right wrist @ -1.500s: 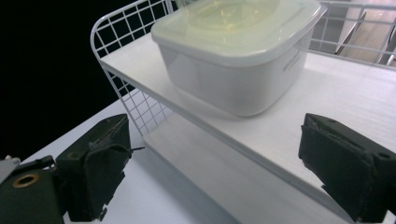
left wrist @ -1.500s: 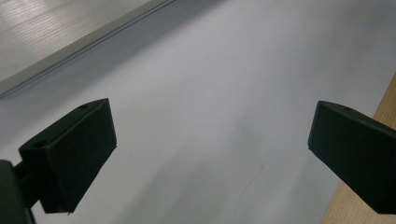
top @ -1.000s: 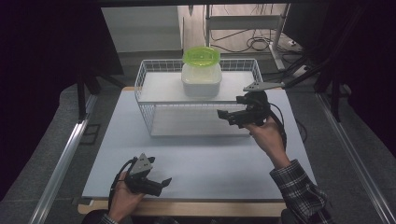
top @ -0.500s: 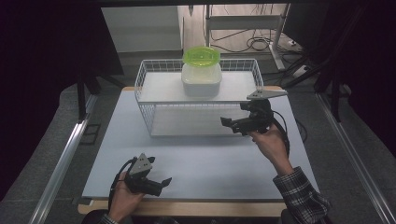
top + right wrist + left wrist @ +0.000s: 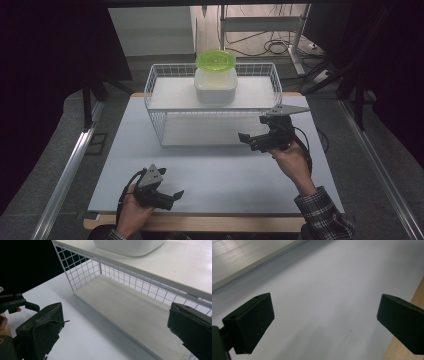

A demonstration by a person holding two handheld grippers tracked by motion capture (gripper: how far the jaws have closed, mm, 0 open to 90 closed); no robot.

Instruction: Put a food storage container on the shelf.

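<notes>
Item 1: white wire rack (image 5: 159,102), far-centre on tabletop (image 5: 210,170). Upper shelf carries a white food container (image 5: 215,84) w/ lime-green lid (image 5: 215,60), sat mid-shelf toward the far rim. Lower shelf bare, per right gripper view (image 5: 125,307).

Item 2: right claw (image 5: 248,139), raised just near of the rack's right front, jaws wide apart, nothing held. We take the container as its target; it sits well apart, up and to the far left of the claw.

Item 3: left claw (image 5: 176,195), low at the near-left tabletop edge, jaws spread wide, empty. Left gripper view has bare white surface between them.

Risks, as we judge them:
- Wire rim stands between claw and container; a low approach could snag a jaw on the mesh and shove the rack.
- Container is broad w/ rounded sides; a side pinch may slip or tip it.
- Gripping by lid alone could pop it off.
</notes>
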